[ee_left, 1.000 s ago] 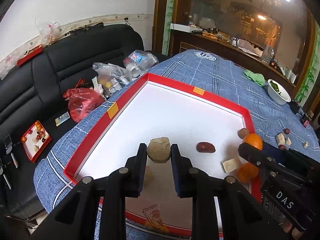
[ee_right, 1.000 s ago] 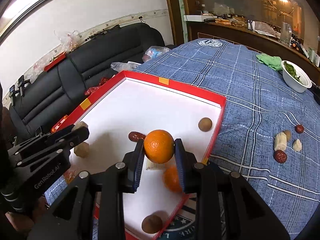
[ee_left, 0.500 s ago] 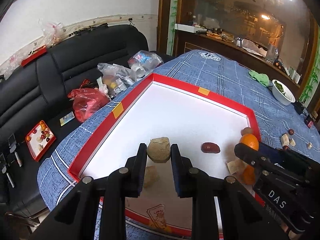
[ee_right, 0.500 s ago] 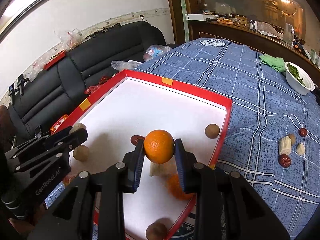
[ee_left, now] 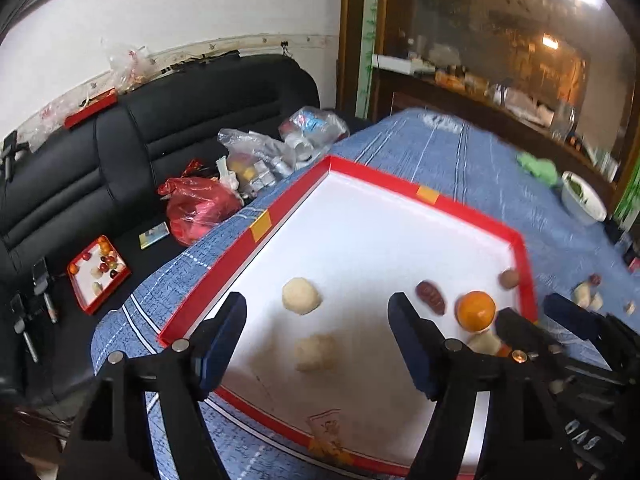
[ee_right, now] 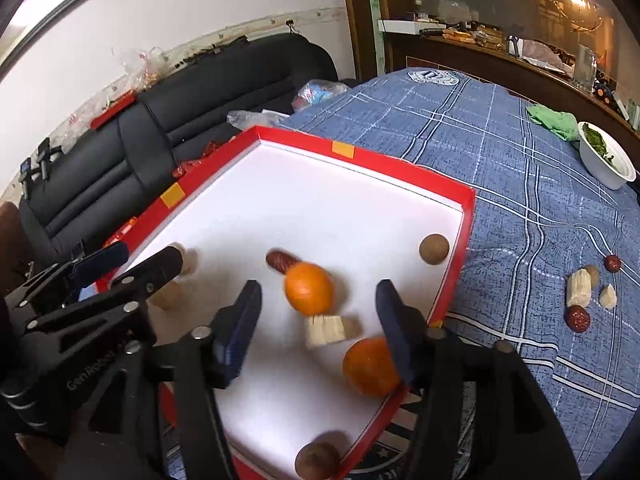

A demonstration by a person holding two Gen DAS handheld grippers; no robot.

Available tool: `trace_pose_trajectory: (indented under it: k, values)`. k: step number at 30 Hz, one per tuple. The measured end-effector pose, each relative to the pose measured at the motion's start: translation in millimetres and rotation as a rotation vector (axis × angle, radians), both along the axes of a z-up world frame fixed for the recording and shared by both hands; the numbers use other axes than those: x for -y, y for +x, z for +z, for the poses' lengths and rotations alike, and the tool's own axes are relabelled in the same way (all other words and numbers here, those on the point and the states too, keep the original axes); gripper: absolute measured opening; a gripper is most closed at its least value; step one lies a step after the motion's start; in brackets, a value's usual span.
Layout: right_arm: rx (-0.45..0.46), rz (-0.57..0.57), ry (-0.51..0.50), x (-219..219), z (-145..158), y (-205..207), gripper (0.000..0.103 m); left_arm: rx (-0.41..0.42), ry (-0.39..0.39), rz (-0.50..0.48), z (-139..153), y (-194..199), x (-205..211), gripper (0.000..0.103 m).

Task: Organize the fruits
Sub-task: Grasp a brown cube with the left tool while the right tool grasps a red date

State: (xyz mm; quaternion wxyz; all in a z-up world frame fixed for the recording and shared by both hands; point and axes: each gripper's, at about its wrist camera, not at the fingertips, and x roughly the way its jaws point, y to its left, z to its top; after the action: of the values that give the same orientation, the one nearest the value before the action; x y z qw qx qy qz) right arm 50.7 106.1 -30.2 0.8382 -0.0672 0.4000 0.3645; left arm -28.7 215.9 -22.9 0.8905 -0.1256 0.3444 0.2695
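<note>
A red-rimmed white tray [ee_left: 424,194] [ee_right: 466,216] lies on the blue cloth. My left gripper [ee_left: 316,320] is open above it; a pale beige lump [ee_left: 301,295] is free between the jaws, a second lump [ee_left: 315,352] below it. My right gripper [ee_right: 318,316] is open; an orange [ee_right: 309,289] [ee_left: 476,310] is free between its jaws, blurred. In the tray also lie a second orange [ee_right: 370,366], a white chunk [ee_right: 326,330], a red date [ee_right: 280,261] [ee_left: 430,295], a brown round fruit [ee_right: 434,249] [ee_left: 509,279] and another brown fruit [ee_right: 318,460].
On the cloth right of the tray lie dates and white chunks [ee_right: 580,292]. A white bowl of greens [ee_right: 604,160] and a green rag [ee_right: 554,120] stand further back. A black sofa [ee_left: 120,160] with bags and a small red tray [ee_left: 98,272] runs along the left.
Both grippers have opened. The left let go of the beige lump and the right let go of the orange; both now lie loose over the tray, and both grippers pulled back.
</note>
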Motion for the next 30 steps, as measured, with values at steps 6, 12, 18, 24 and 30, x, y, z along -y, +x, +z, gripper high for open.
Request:
trace_pose_trajectory:
  k: [6,12,18,24,30]
  values:
    - [0.045,-0.103,0.072,41,18,1,0.07,0.049,0.012,-0.067,8,2,23,0.075]
    - [0.024,-0.344,0.041,122,7,29,0.07,0.065,-0.002,-0.158,11,14,54,0.076]
    - [-0.076,-0.487,-0.032,171,-29,63,0.067,0.065,0.002,-0.25,15,33,84,0.077]
    - [-0.08,-0.467,-0.052,160,-32,83,0.063,0.077,0.017,-0.345,25,59,111,0.078]
    - [-0.098,-0.463,-0.08,158,-39,94,0.03,0.04,-0.001,-0.45,17,98,148,0.078]
